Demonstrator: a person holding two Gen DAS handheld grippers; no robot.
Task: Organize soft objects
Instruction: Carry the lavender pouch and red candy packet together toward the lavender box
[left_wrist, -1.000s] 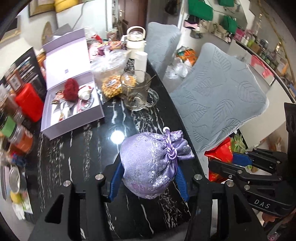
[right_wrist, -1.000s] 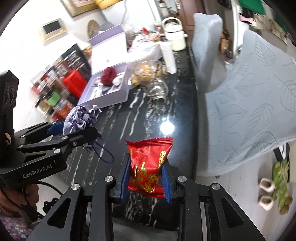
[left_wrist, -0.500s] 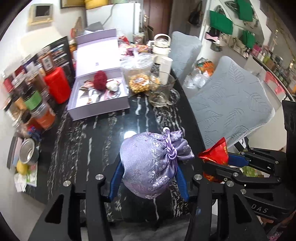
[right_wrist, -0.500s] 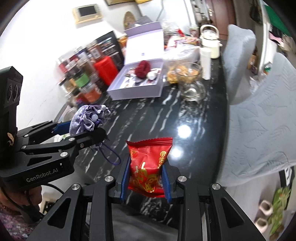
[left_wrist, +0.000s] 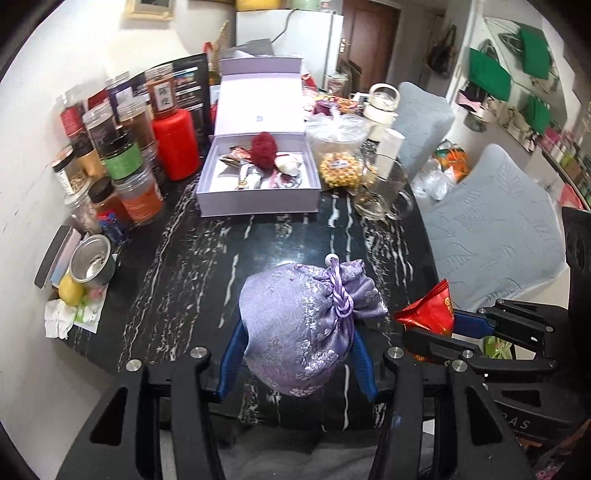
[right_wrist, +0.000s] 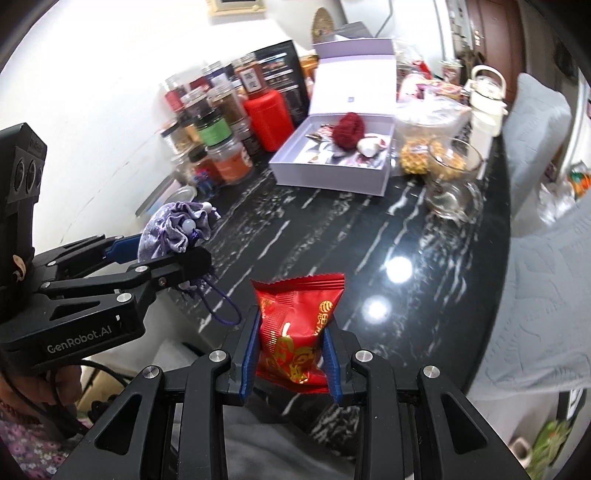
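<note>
Left tongs (left_wrist: 295, 354) pinching lilac drawstring pouch (left_wrist: 303, 328); right tongs (right_wrist: 291, 350) clamped on red snack packet (right_wrist: 297, 328)

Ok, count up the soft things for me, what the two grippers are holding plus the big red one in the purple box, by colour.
Purple: 1, the pouch in the left gripper.
Red: 2, the packet in the right gripper and the yarn ball in the box.
Total: 3.

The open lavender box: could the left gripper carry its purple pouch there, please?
Probably yes: the black tabletop between the left gripper, shut on the purple pouch, and the open lavender box lies bare.
</note>
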